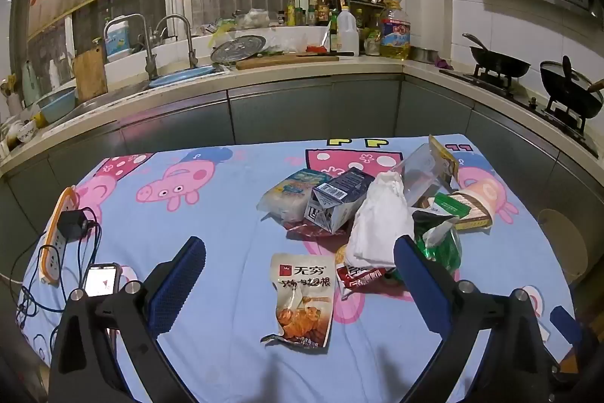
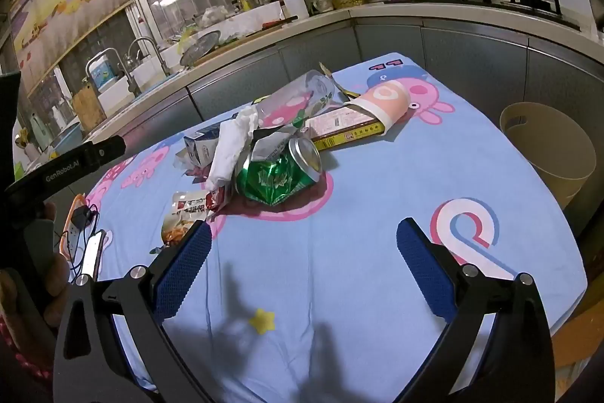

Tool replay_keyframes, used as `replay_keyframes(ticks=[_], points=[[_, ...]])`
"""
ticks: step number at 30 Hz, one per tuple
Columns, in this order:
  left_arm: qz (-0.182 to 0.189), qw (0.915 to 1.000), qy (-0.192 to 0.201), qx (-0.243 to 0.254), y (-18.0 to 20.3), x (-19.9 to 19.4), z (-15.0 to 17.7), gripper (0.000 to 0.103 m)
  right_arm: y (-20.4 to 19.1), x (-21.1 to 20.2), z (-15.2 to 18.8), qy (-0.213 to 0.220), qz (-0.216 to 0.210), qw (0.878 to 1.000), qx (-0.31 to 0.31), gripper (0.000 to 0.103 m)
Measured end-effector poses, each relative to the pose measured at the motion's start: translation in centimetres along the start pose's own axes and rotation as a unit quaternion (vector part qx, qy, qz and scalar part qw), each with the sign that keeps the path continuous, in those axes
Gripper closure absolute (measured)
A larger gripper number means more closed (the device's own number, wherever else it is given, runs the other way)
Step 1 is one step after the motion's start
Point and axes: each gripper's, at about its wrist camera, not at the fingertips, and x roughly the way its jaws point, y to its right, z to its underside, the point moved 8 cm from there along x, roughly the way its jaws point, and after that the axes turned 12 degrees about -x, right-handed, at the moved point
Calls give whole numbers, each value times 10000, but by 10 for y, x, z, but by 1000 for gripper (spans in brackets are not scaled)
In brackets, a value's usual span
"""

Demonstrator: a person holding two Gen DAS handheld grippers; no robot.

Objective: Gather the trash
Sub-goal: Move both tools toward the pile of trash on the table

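Tablecloth (image 1: 226,214), tissue (image 1: 377,214) hiding crushed can (image 2: 279,176)

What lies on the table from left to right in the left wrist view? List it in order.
Orange power strip → phone → snack pouch → white tissue wad → crushed green can → yellow-edged box.

Both grippers, left (image 1: 300,253) and right (image 2: 304,238), share one build: black angular arms, silver round screws at the joints, blue mesh-textured pads (image 2: 181,265) lining the jaws. White "GenRobot.AI" lettering marks the left gripper's black body.
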Motion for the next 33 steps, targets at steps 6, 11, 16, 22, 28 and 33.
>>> replay_keyframes(ticks=[6,11,16,22,28,33], points=[[-5,10000,-29,1,0,0,1,4,1,1,1,-1,11,10000,-6,6],[94,9999,-113,-84,-1,2,4,4,0,0,0,-10,-20,10000,-10,6],[215,9991,-340,-99,3,12,14,4,-7,1,6,-28,-95,9999,-41,6],[339,9986,-409,-55,5,15,21,4,-3,-2,7,-31,-149,9998,90,6],[352,9988,-322,-103,5,12,21,4,-4,-3,8,-32,-192,9997,130,6],[338,9985,-412,-157,1,11,31,4,-4,-1,12,-114,-310,9992,214,6]])
